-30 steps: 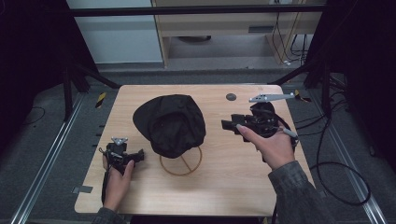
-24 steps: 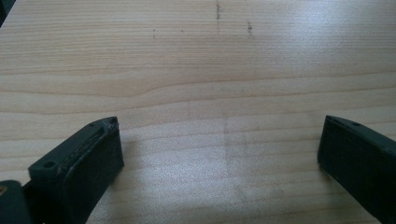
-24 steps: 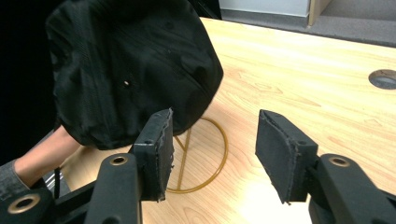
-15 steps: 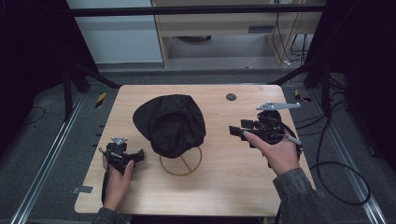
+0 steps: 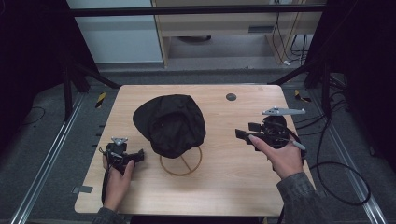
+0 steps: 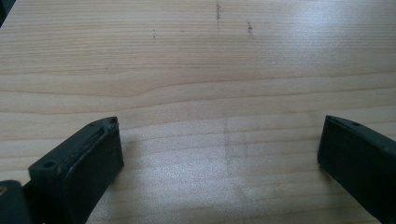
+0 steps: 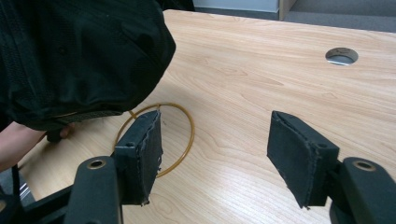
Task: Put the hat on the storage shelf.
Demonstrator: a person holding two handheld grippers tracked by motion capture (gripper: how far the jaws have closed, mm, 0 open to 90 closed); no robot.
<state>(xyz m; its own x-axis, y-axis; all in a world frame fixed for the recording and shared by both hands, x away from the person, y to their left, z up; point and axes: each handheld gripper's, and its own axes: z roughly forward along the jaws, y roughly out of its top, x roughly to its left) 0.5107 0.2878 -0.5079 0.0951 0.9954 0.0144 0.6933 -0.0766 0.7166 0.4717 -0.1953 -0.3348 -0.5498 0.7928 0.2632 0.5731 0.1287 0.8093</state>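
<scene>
Right gripper view: the right tool (image 7: 215, 158) stands open and empty, jaws having just widened, aimed at the black cap (image 7: 79, 56) perched on a wire stand (image 7: 187, 140) mid-counter (image 7: 261, 88). Risk: a sideways push at the cap could tip the light stand or drag the cap off. The left tool (image 6: 219, 158), open and empty, rests apart on the counter.

No legible text, label, brand, number or sign appears on any surface (the faint dark marks on the wooden table (image 6: 196, 70) in the left gripper view are scuffs, not characters).
</scene>
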